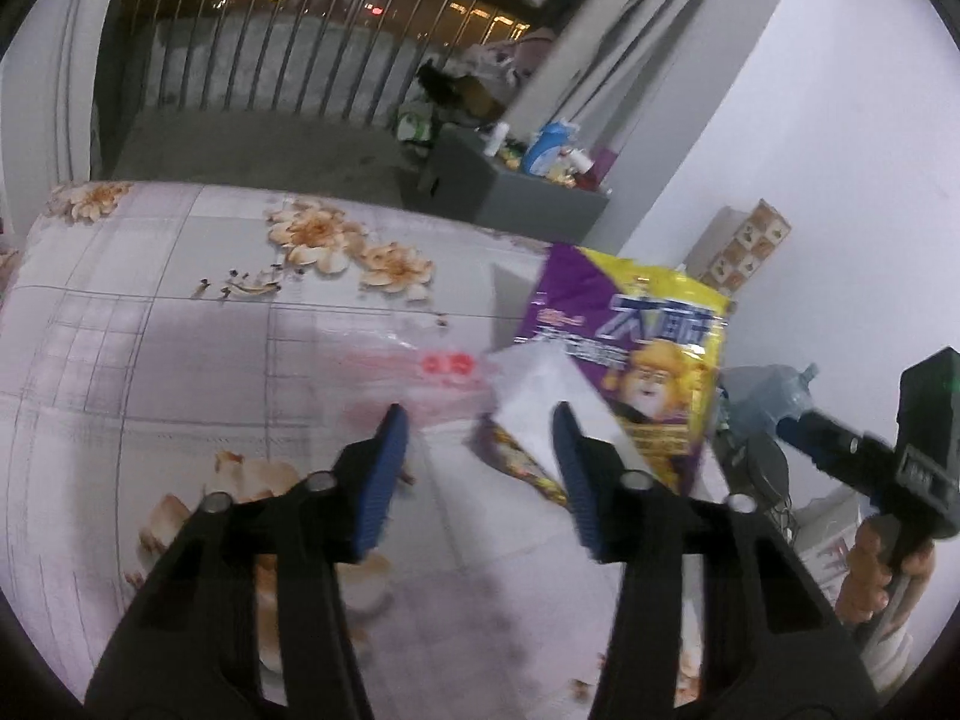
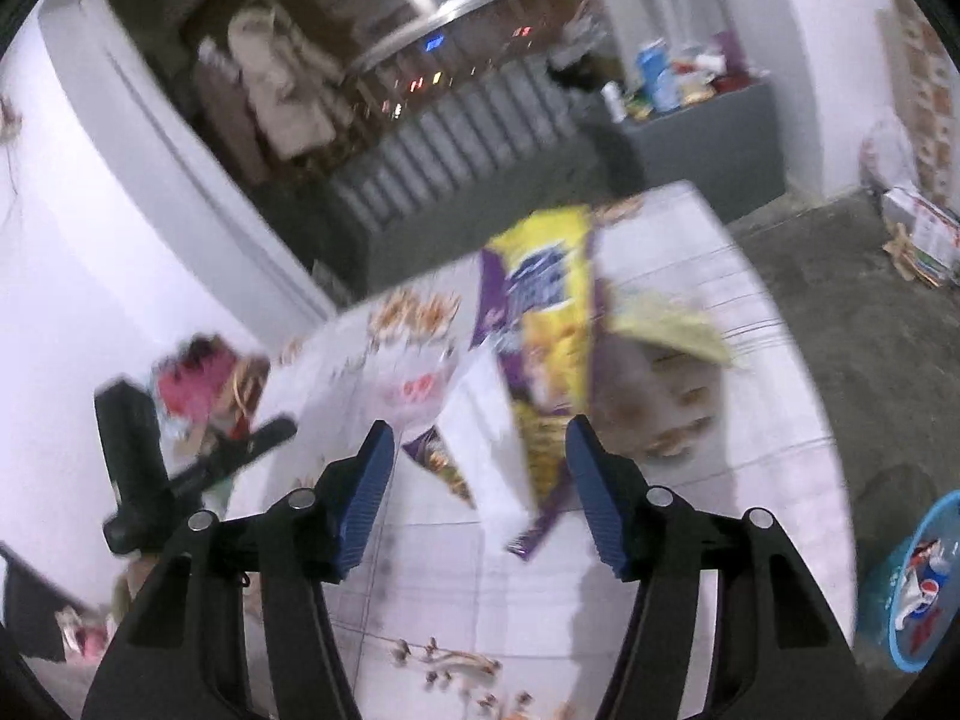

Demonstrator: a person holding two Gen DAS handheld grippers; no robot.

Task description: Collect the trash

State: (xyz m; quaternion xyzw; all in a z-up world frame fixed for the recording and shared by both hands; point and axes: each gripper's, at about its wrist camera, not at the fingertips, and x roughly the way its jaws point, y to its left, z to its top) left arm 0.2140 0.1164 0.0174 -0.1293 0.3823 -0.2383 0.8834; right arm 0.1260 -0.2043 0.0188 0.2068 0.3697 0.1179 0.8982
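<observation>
A purple and yellow snack bag (image 1: 648,354) stands crumpled on the floral tablecloth (image 1: 180,360), with a white sheet or box (image 1: 534,390) leaning at its foot. A clear plastic wrapper with red print (image 1: 444,366) lies just left of them. My left gripper (image 1: 480,426) hovers open over the cloth just short of the wrapper and the white piece, nothing between its blue pads. The right wrist view is blurred: the snack bag (image 2: 546,312) and the wrapper (image 2: 414,390) lie ahead of my open right gripper (image 2: 480,450). Each gripper shows in the other's view: the right gripper (image 1: 792,420) and the left gripper (image 2: 282,429).
A blue basket (image 2: 888,588) holding wrappers sits on the floor right of the table. A grey cabinet (image 1: 516,198) crowded with bottles stands behind the table by a white wall. A balcony railing (image 1: 270,66) runs across the back. Clutter and a box (image 2: 918,228) lie on the floor.
</observation>
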